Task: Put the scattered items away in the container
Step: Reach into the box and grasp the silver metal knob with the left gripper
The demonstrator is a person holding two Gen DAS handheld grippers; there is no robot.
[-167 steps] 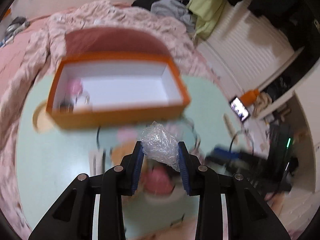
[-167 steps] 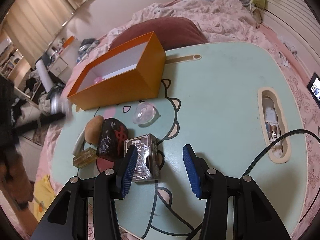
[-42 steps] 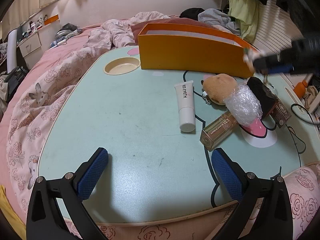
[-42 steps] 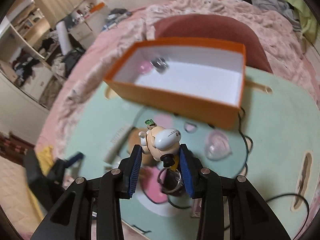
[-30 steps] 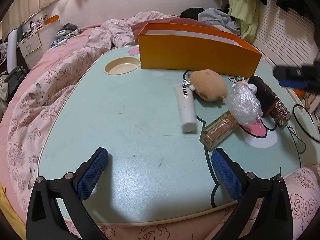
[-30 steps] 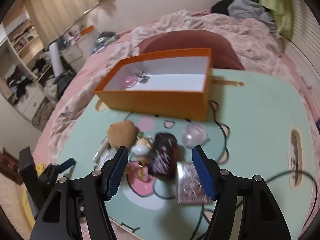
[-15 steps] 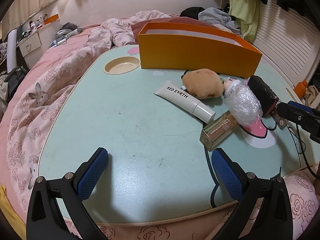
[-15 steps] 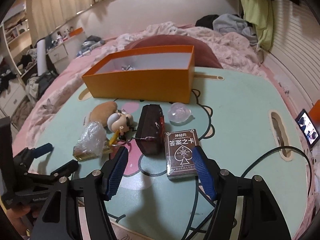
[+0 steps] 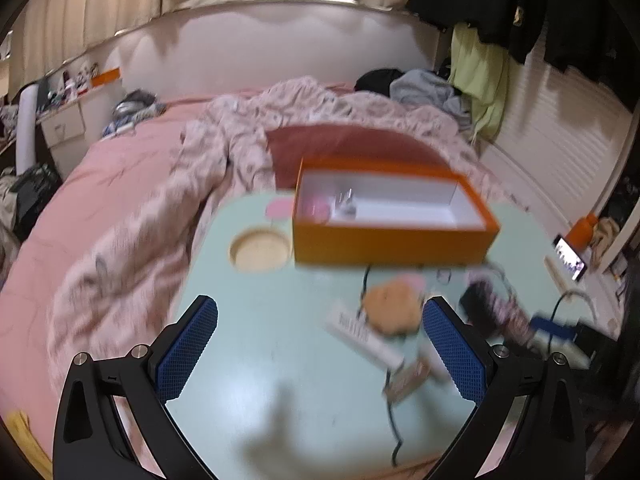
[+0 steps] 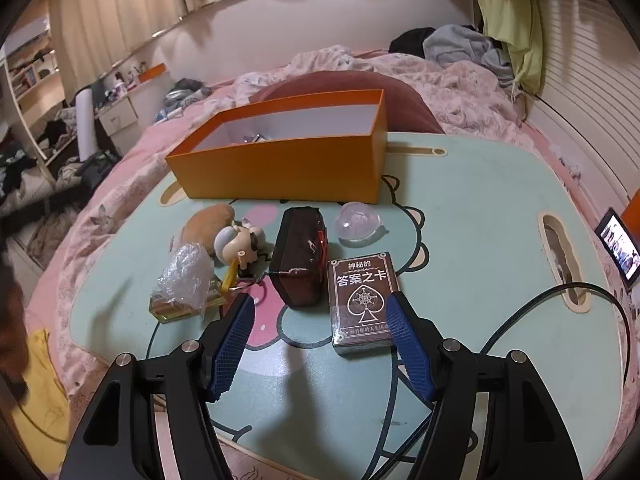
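Hovering wide open and empty, the right gripper point(image 10: 320, 320) and left gripper point(image 9: 320, 340) are facing the card box point(image 10: 362, 302) before the orange container point(image 10: 280, 160) — stiff, light, probably slick — best pinched across its long sides.

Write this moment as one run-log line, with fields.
left tongs: open, empty | right tongs: open, empty | orange box: few items inside | card deck: on table

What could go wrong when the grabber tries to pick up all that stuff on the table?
The right gripper is open near the card box, which lies beside the dark pouch, so a finger might bump the pouch. The character keychain, crinkly plastic wrap and brown plush are bunched together, so grabbing one may drag another. The left wrist view is blurred, so aiming could be off.
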